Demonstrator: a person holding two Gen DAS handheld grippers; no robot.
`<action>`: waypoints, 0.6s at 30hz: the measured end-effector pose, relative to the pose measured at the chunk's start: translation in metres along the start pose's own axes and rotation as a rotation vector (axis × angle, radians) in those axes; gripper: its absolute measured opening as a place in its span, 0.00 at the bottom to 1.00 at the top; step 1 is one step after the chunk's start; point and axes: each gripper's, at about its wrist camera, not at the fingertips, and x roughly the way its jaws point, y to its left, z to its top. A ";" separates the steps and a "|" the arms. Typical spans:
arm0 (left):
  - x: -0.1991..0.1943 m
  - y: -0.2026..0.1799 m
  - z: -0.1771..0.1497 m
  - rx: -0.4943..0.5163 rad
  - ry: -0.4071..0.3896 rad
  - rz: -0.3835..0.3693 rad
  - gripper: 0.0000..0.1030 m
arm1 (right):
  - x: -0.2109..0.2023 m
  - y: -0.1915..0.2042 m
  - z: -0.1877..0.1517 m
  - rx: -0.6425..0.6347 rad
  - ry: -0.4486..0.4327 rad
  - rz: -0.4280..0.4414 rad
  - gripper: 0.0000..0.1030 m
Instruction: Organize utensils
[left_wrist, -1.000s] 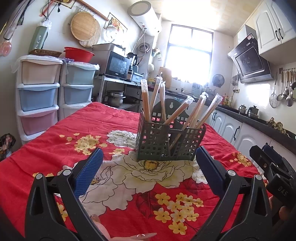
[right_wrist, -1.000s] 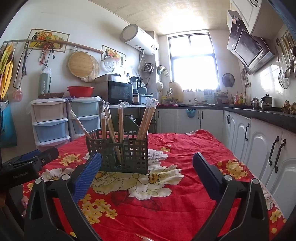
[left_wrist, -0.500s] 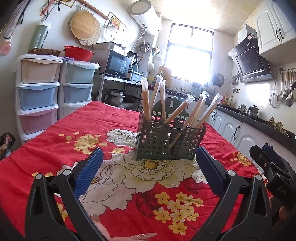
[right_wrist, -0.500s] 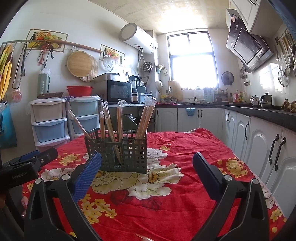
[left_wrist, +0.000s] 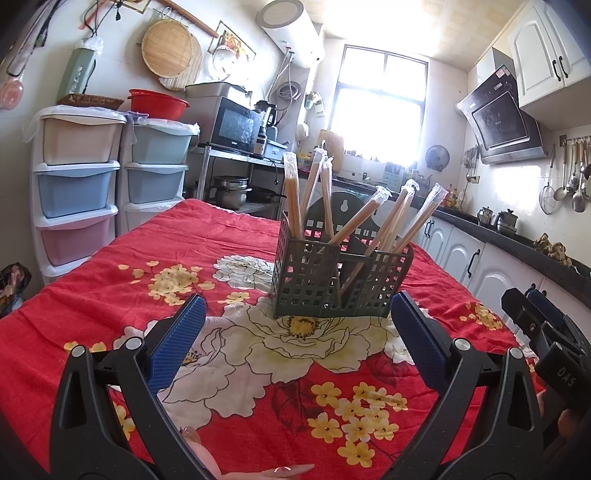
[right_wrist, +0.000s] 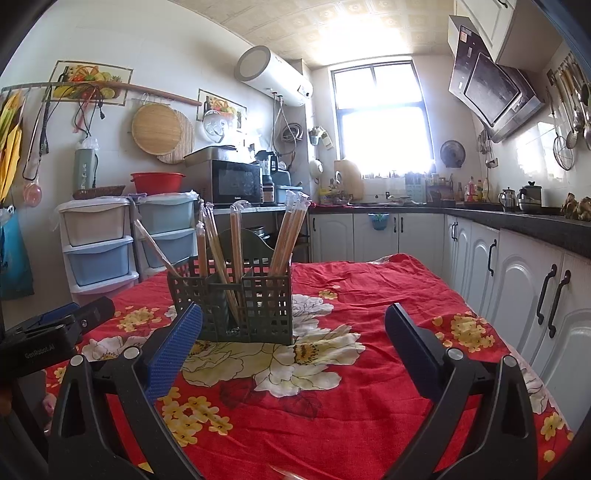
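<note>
Your left tool (left_wrist: 297, 326) and right tool (right_wrist: 293, 336) both gape wide and empty, facing the caddy (left_wrist: 341, 278) where wrapped chopsticks (left_wrist: 293, 195) stand sorted on the bench (left_wrist: 110, 266).

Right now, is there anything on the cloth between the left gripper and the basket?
Nothing visible: only bare cloth lies between the open left gripper and the basket with its chopsticks.
</note>
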 end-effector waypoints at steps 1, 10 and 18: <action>0.000 0.000 0.000 0.000 0.000 0.000 0.90 | 0.000 0.000 0.000 0.000 0.000 0.000 0.94; 0.001 0.000 0.000 0.000 0.000 -0.002 0.90 | 0.000 -0.001 0.000 0.001 -0.001 -0.001 0.94; 0.000 0.000 0.000 0.001 -0.001 -0.001 0.90 | 0.000 -0.001 0.000 0.002 -0.001 -0.001 0.94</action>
